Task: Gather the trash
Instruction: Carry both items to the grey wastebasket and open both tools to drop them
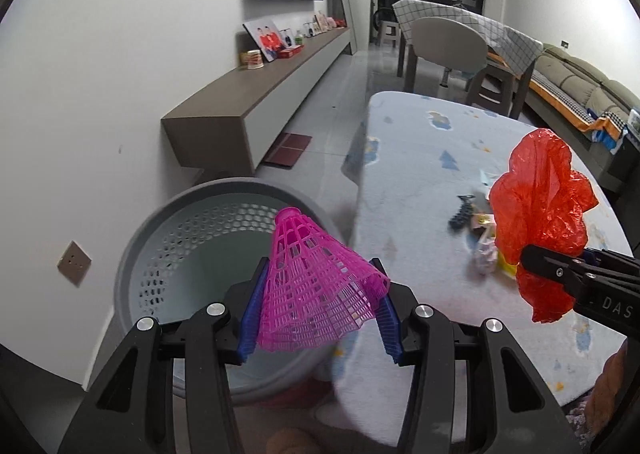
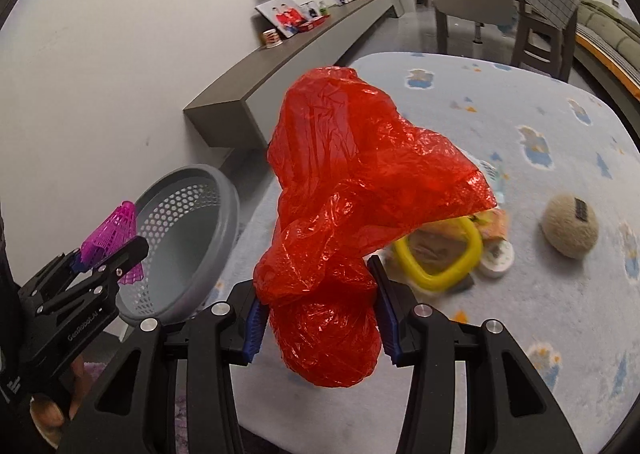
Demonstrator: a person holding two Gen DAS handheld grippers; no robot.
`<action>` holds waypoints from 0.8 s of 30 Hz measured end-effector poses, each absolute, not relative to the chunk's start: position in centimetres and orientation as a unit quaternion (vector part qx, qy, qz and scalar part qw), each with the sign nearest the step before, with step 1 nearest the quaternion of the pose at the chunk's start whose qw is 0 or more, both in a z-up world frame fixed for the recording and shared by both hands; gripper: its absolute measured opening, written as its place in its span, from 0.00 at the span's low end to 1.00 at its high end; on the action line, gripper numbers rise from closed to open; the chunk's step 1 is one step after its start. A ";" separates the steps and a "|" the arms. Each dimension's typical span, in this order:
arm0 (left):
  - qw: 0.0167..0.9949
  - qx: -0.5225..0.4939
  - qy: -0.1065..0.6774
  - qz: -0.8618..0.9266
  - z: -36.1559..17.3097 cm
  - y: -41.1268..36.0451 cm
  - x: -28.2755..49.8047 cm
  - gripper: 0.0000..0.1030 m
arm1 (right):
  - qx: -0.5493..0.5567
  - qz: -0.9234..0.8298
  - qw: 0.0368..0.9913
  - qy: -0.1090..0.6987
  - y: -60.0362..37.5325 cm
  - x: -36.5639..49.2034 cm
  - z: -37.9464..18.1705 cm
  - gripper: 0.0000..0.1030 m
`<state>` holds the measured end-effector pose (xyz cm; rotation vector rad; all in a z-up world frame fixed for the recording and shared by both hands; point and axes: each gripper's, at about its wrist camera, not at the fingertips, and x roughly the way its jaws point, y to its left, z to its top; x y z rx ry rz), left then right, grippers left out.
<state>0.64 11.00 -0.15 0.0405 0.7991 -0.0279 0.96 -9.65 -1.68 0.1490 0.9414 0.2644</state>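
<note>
1. A pink shuttlecock (image 1: 320, 286) is gripped in the left tongs (image 1: 318, 310), above the rim of the grey basket (image 1: 160, 221) beside the bench (image 1: 420, 157).
2. A crumpled red plastic bag (image 2: 340, 213) is clamped in the right tongs (image 2: 318, 318), over the bench edge.
3. Neither item is dropped yet; the basket appears empty, though part of its floor is hidden.
4. A yellow ring (image 2: 440, 258), a tennis ball (image 2: 570, 225) and blurred scraps are left on the bench.

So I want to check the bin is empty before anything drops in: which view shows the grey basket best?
The left wrist view: the grey basket fills the lower left and you look down into it, though the pink shuttlecock hides part. The right wrist view shows it tilted, side-on, at the left edge.
</note>
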 end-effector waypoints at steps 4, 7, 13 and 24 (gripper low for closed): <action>0.916 0.020 0.399 0.017 -0.5 15.1 1.6 0.46 | 0.048 0.174 0.868 0.462 -4.6 3.1 -1.6 0.43; 0.914 0.011 0.404 0.030 -0.9 17.6 2.0 0.46 | 0.047 0.210 0.856 0.470 -1.3 4.7 -1.8 0.43; 0.908 -0.011 0.417 0.044 -2.5 20.5 2.4 0.47 | 0.034 0.265 0.831 0.487 4.5 7.5 -3.1 0.43; 0.906 -0.019 0.412 0.090 -2.8 22.8 2.1 0.67 | 0.004 0.286 0.825 0.488 8.3 7.6 -4.1 0.65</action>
